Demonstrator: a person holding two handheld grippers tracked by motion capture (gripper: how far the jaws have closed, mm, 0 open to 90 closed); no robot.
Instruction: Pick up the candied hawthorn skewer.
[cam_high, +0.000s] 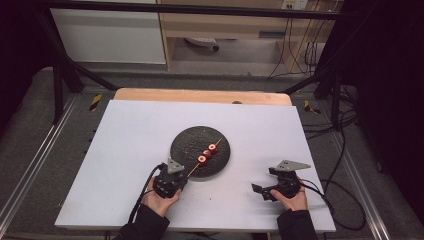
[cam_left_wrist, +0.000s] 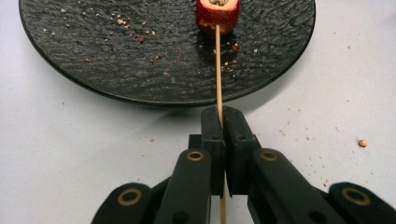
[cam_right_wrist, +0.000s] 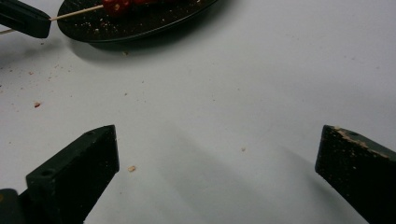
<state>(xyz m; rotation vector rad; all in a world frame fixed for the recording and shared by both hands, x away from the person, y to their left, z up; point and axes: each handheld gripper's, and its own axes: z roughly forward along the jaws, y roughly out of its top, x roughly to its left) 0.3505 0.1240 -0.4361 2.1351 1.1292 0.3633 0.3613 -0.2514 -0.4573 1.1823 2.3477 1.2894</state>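
A thin wooden skewer (cam_left_wrist: 218, 70) runs from my left gripper (cam_left_wrist: 222, 119) up onto a black round plate (cam_left_wrist: 116, 60). Red fruit pieces (cam_high: 207, 152) are threaded on it over the plate; the nearest one (cam_left_wrist: 217, 15) shows a pale core. The left gripper (cam_high: 176, 176) sits just off the plate's near-left rim, shut on the skewer's bare end. My right gripper (cam_high: 265, 190) rests low over the white table at the right, jaws wide apart with nothing between them (cam_right_wrist: 217, 154). The plate (cam_right_wrist: 140, 23) and skewer (cam_right_wrist: 77, 12) lie far ahead of it.
Small crumbs are scattered on the plate and on the white table top (cam_high: 135, 130). A wooden board edge (cam_high: 200, 95) lines the table's far side. Cables (cam_high: 340, 200) trail off to the right.
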